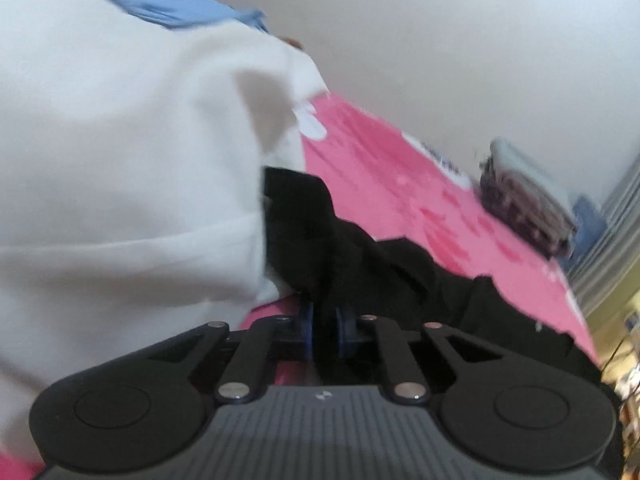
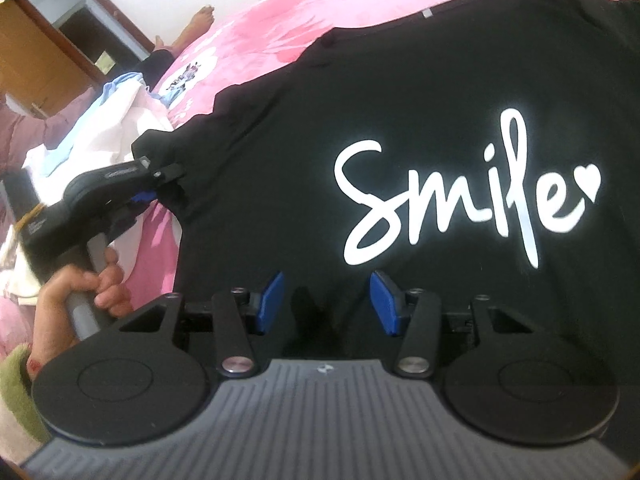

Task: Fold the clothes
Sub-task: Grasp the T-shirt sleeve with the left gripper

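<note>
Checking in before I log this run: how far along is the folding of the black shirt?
Done: the black shirt lies spread on the pink bedsheet, "Smile" print up. In hand: the left gripper is shut on the shirt's edge, while the right gripper hangs open over the front. Left: no fold shows yet, and a white garment lies unfolded nearby.

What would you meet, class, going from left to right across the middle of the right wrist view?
Hand on a handle → left gripper pinching the shirt's edge → black shirt → white "Smile" lettering → small heart.
</note>
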`<state>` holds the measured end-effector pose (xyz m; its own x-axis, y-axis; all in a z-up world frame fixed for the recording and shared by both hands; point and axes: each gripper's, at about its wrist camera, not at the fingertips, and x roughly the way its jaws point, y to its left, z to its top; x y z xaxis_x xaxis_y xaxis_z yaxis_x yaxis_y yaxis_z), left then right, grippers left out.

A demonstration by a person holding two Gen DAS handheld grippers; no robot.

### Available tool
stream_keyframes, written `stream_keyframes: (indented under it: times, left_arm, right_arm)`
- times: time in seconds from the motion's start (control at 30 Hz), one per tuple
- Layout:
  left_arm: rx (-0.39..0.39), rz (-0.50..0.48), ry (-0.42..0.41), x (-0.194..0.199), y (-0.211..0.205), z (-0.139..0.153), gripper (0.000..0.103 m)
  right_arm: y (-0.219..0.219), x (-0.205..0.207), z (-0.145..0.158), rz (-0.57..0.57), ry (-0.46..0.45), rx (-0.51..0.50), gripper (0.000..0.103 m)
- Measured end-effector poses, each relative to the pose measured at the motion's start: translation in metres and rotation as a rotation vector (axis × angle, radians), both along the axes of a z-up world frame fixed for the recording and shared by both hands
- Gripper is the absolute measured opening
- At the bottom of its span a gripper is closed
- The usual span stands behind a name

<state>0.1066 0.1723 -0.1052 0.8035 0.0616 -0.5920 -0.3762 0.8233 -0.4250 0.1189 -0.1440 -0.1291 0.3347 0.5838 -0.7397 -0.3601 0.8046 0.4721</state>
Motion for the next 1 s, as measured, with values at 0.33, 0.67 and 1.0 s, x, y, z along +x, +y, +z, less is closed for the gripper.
stream_keyframes:
  times: [0.33,0.67,1.0]
  left_arm:
    - [-0.116,0.046,-0.02,-0.023,0.022,-0.016,0.043]
    - [-0.194,0.161,-0.059,-0.004,0.026,-0.023,0.007]
    - [0.019,0.013,-0.125,-0.032,0.003,-0.018,0.005]
  right_arm:
    - [0.049,0.031,0.043,0.245,-0.176,-0.105,0.048]
    - [0.173,0.083,0.091,0.453,-0.246,-0.108,0.048]
    - [0.256,0.119,0.08,0.468,-0.097,-0.064,0.048]
